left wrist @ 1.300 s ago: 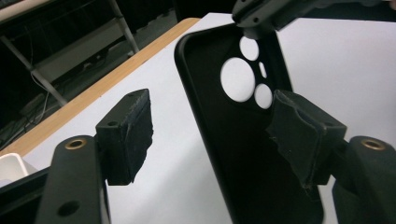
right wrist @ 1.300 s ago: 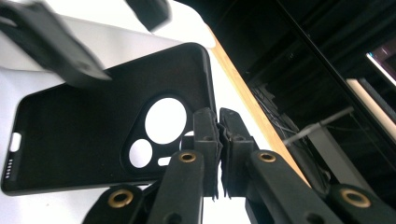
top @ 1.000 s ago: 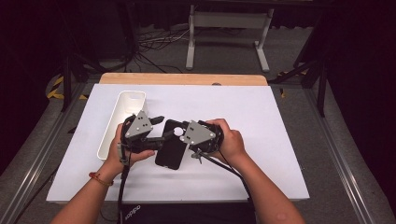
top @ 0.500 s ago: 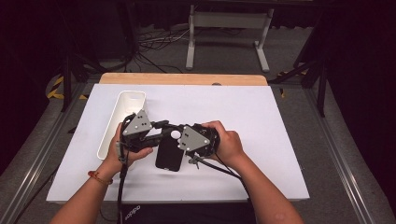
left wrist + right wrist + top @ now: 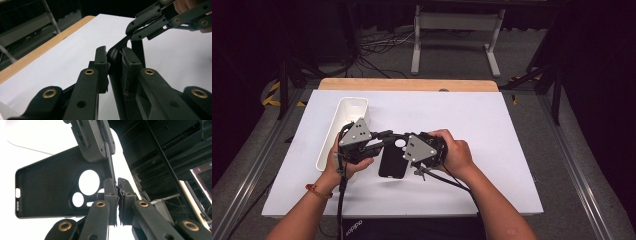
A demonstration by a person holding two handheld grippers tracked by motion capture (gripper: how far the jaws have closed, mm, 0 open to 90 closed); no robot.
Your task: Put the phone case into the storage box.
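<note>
The left claw (image 5: 387, 136) has just closed on the phone case (image 5: 392, 162) (top corner).

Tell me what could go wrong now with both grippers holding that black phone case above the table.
The soft black phone case is pinched only at its top edge by the left gripper and right gripper, so it could slip out. Pulling the hands apart might bend or tear the rim beside the camera cutout.

Bright overhead light, dark surroundings; white glare, close parts blurred.
</note>
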